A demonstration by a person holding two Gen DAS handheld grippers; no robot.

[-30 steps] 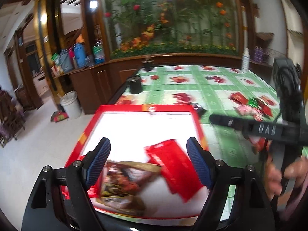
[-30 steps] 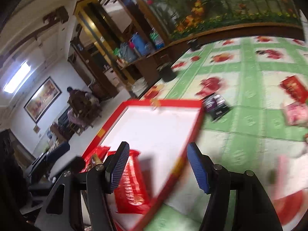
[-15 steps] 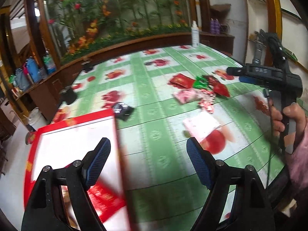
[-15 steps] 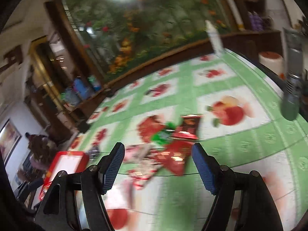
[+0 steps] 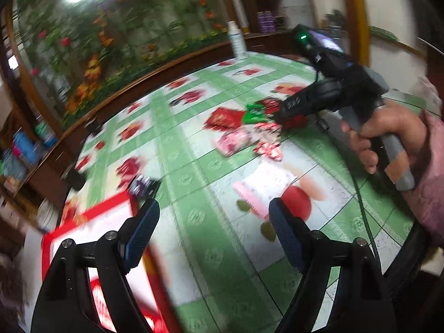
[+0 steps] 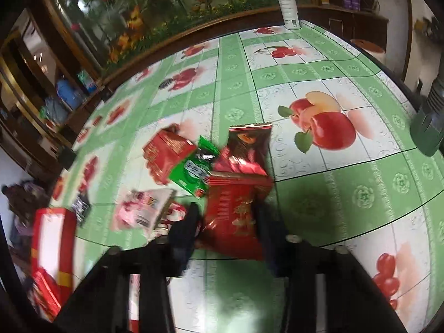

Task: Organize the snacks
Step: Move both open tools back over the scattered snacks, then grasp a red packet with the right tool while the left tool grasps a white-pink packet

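Observation:
A pile of snack packets lies on the green fruit-print tablecloth (image 6: 360,194): a large red packet (image 6: 236,216), a dark red packet (image 6: 247,149), a green packet (image 6: 197,169), a red box (image 6: 166,152) and a pink packet (image 6: 141,211). My right gripper (image 6: 227,222) is open, its fingers on either side of the large red packet. It also shows over the pile in the left wrist view (image 5: 280,119). My left gripper (image 5: 213,230) is open and empty above the cloth. The red tray (image 5: 86,222) with packets inside sits at the left.
A pink-edged white packet (image 5: 266,188) lies ahead of the left gripper. A small dark packet (image 5: 144,186) lies beside the tray. A white bottle (image 6: 287,2) stands at the table's far edge. A green object (image 6: 427,130) stands at the right edge.
Both grippers have swung right, away from the tray. The right gripper has dropped to the snack pile and now straddles the large red packet.

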